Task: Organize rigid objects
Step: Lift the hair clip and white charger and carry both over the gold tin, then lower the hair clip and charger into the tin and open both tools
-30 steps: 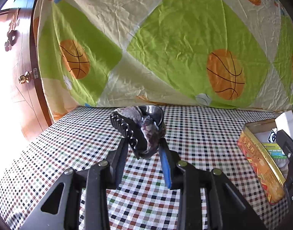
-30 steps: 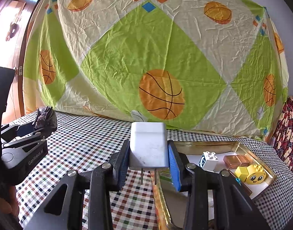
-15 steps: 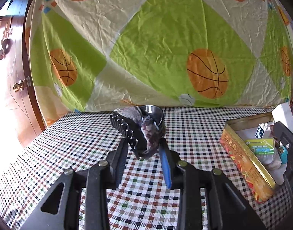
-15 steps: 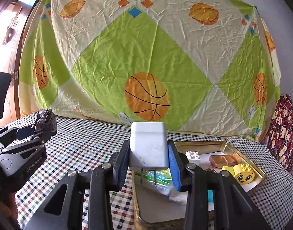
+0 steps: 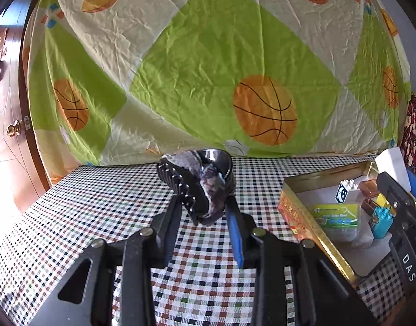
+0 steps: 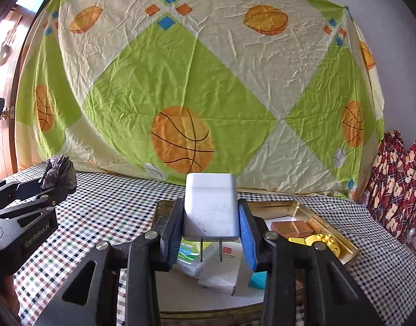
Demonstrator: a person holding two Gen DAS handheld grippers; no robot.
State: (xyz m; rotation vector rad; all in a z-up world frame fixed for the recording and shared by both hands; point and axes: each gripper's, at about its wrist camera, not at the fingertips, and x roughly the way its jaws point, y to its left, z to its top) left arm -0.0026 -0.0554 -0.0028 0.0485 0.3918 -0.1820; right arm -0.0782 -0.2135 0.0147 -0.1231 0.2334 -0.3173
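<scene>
Jaws of the left gripper (image 5: 202,214) are clamped on a dark hair claw clip (image 5: 198,184), centre frame, above the checked tablecloth (image 5: 99,217). Jaws of the right gripper (image 6: 211,233) are clamped on a white charger (image 6: 210,206), centre frame, prongs down, over the gold tin (image 6: 303,206) holding toy bricks (image 5: 346,190).
</scene>
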